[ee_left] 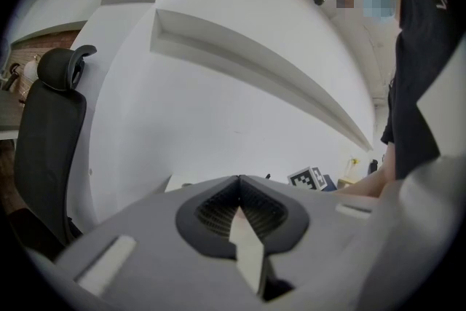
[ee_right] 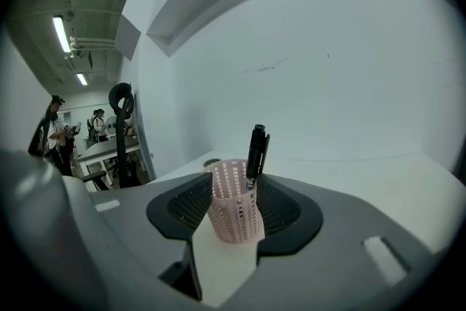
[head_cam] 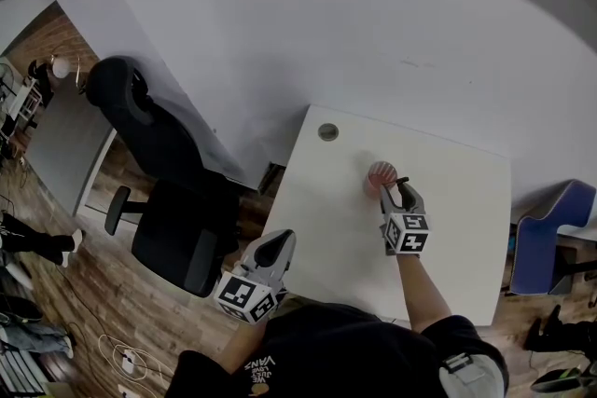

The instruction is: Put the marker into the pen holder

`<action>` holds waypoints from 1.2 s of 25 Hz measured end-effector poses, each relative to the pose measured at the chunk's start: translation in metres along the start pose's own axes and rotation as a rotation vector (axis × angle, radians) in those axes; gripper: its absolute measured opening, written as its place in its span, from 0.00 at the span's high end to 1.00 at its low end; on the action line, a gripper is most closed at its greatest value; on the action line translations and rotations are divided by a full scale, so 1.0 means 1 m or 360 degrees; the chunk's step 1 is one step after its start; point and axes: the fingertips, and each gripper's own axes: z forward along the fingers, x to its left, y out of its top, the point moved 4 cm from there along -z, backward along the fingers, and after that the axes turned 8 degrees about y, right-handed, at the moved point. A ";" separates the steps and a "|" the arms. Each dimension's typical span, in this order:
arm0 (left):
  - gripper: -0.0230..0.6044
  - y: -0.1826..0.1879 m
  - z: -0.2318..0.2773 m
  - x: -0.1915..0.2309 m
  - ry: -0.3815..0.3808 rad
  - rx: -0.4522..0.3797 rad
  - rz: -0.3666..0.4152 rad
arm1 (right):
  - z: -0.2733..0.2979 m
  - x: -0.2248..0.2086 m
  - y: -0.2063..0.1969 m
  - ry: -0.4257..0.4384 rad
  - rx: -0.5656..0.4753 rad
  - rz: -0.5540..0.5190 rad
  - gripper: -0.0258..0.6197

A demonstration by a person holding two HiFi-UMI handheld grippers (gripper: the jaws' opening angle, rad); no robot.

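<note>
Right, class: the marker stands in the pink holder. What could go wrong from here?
The right gripper, jaws open, sits close to the pen holder; a crooked withdrawal could knock it over. The marker stands tall against the rim, so a nudge might tip it out.

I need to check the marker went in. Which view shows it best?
The right gripper view: the marker stands in the pink pen holder, close and centred. The head view shows it barely, small, from above; the left gripper view shows no clear marker.
</note>
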 end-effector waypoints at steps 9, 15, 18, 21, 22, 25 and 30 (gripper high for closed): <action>0.88 -0.001 -0.001 0.002 0.0000 -0.0002 -0.0012 | -0.002 0.000 0.000 0.0004 0.0014 0.0029 0.65; 0.88 -0.003 0.001 0.001 -0.0010 0.0001 -0.0023 | -0.003 -0.003 -0.001 0.0006 0.0016 0.0080 0.64; 0.88 -0.004 0.003 0.000 -0.0014 0.0001 -0.0025 | -0.005 -0.003 -0.002 0.0012 0.0009 0.0101 0.64; 0.88 -0.004 0.005 -0.001 -0.0024 0.0002 -0.0025 | -0.009 -0.003 0.002 0.0027 -0.0048 0.0135 0.64; 0.88 -0.004 0.005 -0.001 -0.0027 0.0001 -0.0025 | -0.011 -0.003 0.004 0.0028 -0.0069 0.0147 0.64; 0.88 -0.003 0.007 -0.001 -0.0040 0.0001 -0.0023 | -0.016 -0.003 0.010 0.0026 -0.0117 0.0176 0.64; 0.88 -0.001 0.016 -0.006 -0.0082 -0.0001 -0.0013 | -0.030 -0.001 0.023 0.0060 -0.0189 0.0217 0.64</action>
